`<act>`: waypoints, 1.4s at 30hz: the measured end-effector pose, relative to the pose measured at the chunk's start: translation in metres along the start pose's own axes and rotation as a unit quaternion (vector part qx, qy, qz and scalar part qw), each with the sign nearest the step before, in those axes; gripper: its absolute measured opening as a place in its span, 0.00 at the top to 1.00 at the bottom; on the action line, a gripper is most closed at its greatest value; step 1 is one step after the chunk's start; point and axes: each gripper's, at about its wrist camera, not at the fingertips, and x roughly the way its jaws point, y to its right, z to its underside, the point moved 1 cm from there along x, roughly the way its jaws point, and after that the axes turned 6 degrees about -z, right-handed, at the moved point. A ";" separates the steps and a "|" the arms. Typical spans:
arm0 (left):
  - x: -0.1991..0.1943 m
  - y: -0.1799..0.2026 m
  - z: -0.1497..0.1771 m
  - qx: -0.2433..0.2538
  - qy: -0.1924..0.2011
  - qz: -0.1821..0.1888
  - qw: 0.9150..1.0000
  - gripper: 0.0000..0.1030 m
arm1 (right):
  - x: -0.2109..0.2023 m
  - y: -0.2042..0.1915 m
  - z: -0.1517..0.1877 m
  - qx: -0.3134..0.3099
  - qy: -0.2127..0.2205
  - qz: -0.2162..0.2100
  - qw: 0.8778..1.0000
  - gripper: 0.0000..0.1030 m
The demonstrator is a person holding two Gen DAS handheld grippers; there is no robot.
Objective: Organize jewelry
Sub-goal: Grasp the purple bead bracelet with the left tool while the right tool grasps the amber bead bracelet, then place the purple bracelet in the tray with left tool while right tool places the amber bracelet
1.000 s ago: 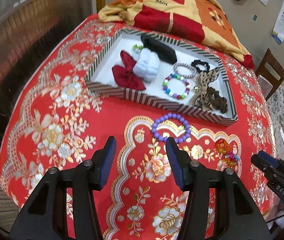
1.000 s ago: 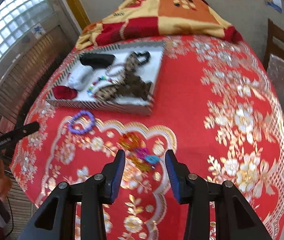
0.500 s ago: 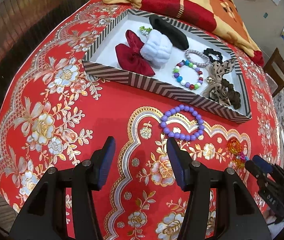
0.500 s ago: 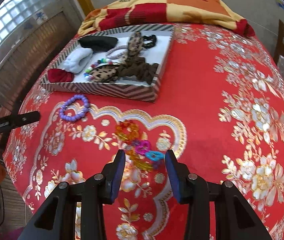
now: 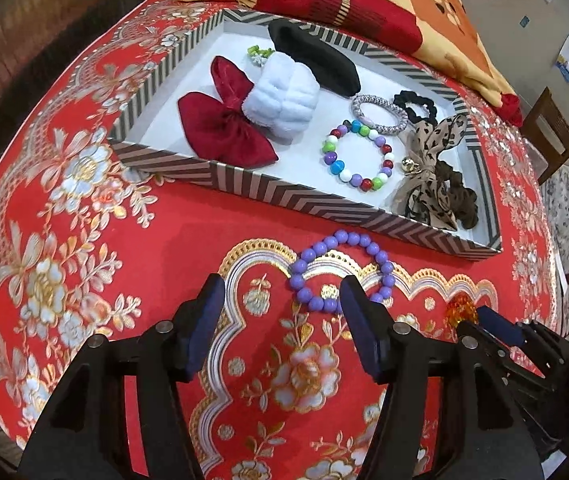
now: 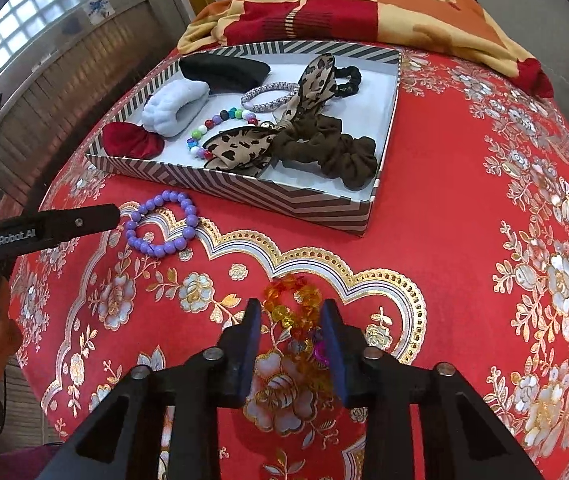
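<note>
Outside tray (image 5: 316, 205): one purple bracelet (image 5: 340, 270)

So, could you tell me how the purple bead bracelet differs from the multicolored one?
The purple bracelet lies on the red tablecloth, outside the striped tray; the multicolored bracelet lies inside it. The purple one is a single color, the other mixes red, green, white and blue. Both are round-bead loops lying flat.

A red tablecloth (image 5: 188, 224) with gold and silver flowers covers the table; a yellow and red blanket (image 6: 364, 4) lies bunched at its far edge, a wooden chair (image 5: 550, 136) beyond
</note>
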 end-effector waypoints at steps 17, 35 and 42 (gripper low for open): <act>0.018 0.016 0.001 0.046 -0.016 0.024 0.999 0.92 | -0.031 0.001 0.006 0.026 0.038 -0.034 0.998 0.91; -0.071 0.013 -0.008 0.046 0.066 0.044 0.996 0.92 | -0.101 -0.015 -0.007 0.003 0.111 -0.054 0.992 0.91; -0.100 0.012 -0.025 0.047 0.098 0.040 0.993 0.92 | -0.118 -0.018 -0.022 -0.010 0.131 -0.058 0.990 0.91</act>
